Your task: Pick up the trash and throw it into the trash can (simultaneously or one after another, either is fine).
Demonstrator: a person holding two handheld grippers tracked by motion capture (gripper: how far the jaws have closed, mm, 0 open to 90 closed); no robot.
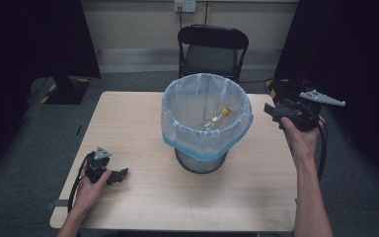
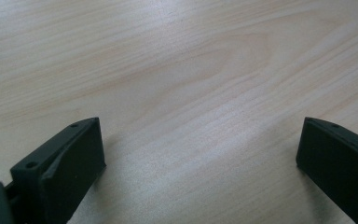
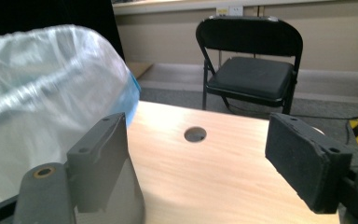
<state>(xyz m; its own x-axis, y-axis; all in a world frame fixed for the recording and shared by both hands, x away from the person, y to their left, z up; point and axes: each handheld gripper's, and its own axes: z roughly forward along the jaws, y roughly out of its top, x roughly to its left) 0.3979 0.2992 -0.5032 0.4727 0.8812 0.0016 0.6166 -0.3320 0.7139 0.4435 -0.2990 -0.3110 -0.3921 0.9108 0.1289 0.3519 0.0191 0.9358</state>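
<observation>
Now, the bottle point(image 1: 216, 118) lies inside the lined bin point(image 1: 207, 143) at the middle of the table point(image 1: 128, 113), down against the far-right part of the plastic liner point(image 1: 177, 106); its yellow cap points up and to the right in the high view, its clear body slanting down to the left, so its long axis runs roughly toward your right hand rather than across it; the bin stands upright, its liner folded over the rim with a blue edge showing.

From the bottle outward, your right gripper point(image 1: 272, 114) is plainly the nearer tool; it hangs just beside the bin's right rim, at about rim height, its jaws spread wide with nothing between them; in the right gripper view that gripper point(image 3: 196, 163) looks past the liner on its left toward a hole in the table point(image 3: 195, 134) and the black chair point(image 3: 251, 70) beyond, so it isn't aimed into the bin.

Your left gripper point(image 1: 121, 175) rests low on the near-left of the table, well apart from the bin; in the left gripper view its jaws also stand wide over bare wood point(image 2: 191, 84), holding nothing.

So, as I judge it, the bottle looks already dropped in; any further reach would have to come over the right rim and down along that cap-up slant.
</observation>
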